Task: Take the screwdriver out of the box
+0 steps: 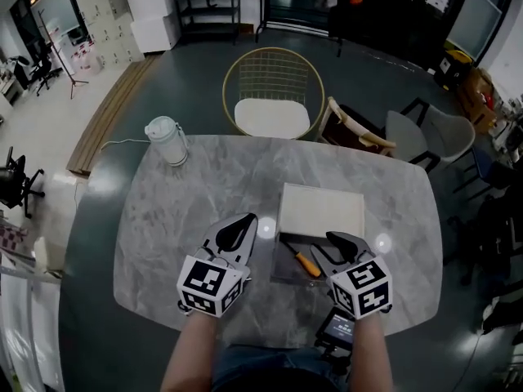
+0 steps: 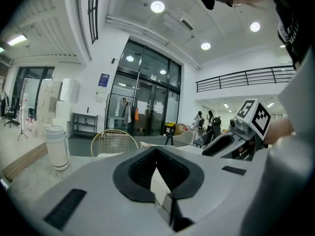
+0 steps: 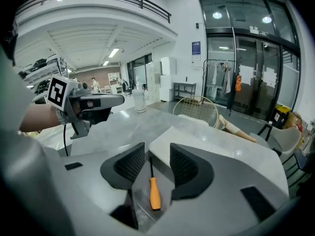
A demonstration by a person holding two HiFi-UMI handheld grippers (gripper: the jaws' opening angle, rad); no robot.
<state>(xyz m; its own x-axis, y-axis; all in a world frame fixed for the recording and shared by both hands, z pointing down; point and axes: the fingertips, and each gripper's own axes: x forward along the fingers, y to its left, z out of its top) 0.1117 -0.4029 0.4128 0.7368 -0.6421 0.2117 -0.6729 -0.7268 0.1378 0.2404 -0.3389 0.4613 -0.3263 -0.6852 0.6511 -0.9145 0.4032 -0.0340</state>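
Observation:
An orange-handled screwdriver lies in the dark tray of an open box, whose pale lid stands just behind it on the marble table. My right gripper hovers at the tray's right side and tilts down. In the right gripper view its jaws stand open, with the screwdriver lying below and between them, untouched. My left gripper hangs left of the box with its jaws together, holding nothing.
A white jug stands at the table's far left. A gold wire chair and a wooden chair sit behind the table. A small screen hangs under my right hand at the near table edge.

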